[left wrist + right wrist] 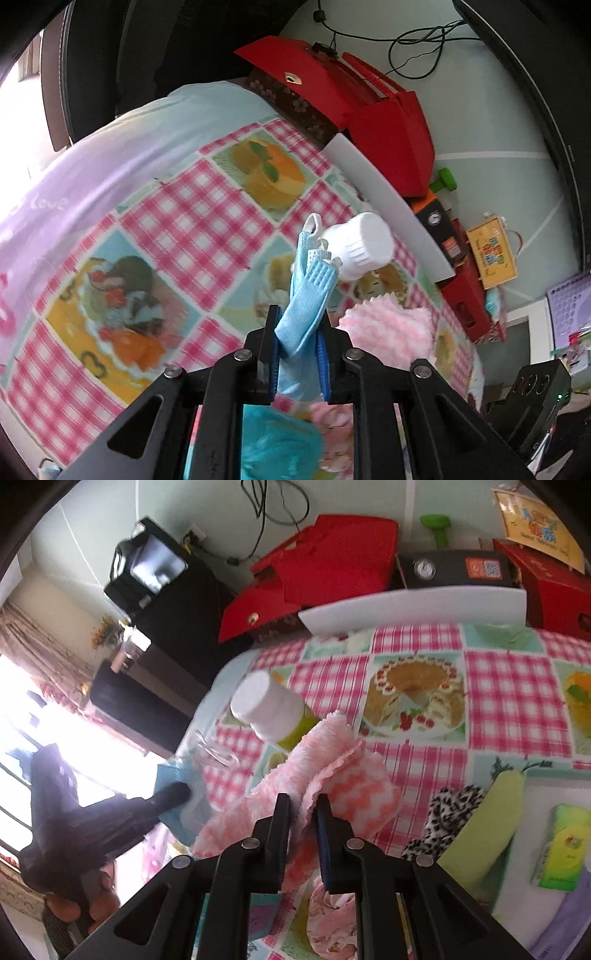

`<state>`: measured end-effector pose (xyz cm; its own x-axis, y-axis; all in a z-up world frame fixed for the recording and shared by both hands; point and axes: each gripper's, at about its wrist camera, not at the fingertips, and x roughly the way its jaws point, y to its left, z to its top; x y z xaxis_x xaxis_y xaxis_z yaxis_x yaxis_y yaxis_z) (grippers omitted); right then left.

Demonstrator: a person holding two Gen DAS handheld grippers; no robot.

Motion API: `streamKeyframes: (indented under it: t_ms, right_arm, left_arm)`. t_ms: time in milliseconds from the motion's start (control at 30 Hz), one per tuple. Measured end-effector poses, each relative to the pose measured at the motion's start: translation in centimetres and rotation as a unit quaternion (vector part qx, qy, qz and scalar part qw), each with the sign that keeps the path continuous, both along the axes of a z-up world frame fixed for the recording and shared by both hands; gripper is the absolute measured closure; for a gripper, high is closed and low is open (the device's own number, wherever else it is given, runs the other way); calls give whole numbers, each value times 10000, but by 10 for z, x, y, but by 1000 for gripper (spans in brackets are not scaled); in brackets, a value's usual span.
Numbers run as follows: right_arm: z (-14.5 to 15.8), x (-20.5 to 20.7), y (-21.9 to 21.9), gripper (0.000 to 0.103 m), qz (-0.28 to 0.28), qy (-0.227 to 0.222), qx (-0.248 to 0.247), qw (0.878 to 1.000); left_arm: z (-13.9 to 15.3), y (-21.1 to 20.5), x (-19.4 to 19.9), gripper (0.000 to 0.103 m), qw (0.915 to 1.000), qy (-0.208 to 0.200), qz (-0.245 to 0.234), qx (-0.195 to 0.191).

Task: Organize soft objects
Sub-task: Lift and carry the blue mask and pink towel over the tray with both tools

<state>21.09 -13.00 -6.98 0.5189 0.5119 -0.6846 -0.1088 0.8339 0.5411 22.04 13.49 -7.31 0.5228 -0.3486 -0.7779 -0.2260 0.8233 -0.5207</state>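
Left wrist view: left gripper (pixel 298 334) pinching blue face mask (pixel 308 291); right gripper (pixel 303 818) pinching pink fluffy towel (pixel 314 775). Best lifted clear of white-capped bottle (pixel 269 709), grips kept firm.

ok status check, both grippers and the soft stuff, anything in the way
Left gripper shut on blue face mask. Right gripper shut on pink fluffy cloth. White-capped bottle stands close behind both.

Home room: dessert-print checked tablecloth (pixel 498 709), curtained window (pixel 33 646), red gift boxes (pixel 388 122) along wall.
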Motion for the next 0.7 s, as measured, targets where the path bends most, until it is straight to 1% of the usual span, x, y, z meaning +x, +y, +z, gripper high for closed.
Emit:
streamKeyframes:
  t_ms: [33, 133, 233, 333, 500, 700]
  right_arm:
    - [5, -2, -5, 88, -50, -53, 35, 10000]
    - [16, -4, -8, 88, -174, -220, -106, 9996]
    - [25, -11, -15, 88, -303, -370, -77, 9988]
    - [30, -17, -20, 88, -426, -498, -69, 9978]
    - [35, -37, -33, 88, -658, -641, 7, 9958]
    - [43, -72, -61, 88, -1113, -777, -253, 9904]
  left_arm:
    - [1, -3, -1, 86, 10000, -11, 15, 3]
    - [0, -10, -2, 86, 10000, -56, 26, -19]
    - [-1, -11, -2, 86, 10000, -72, 25, -22]
    - [3, -12, -5, 86, 9999, -148, 36, 60]
    - [12, -20, -11, 86, 9995, -314, -88, 30]
    - [25, -45, -18, 86, 9980, -496, -380, 111]
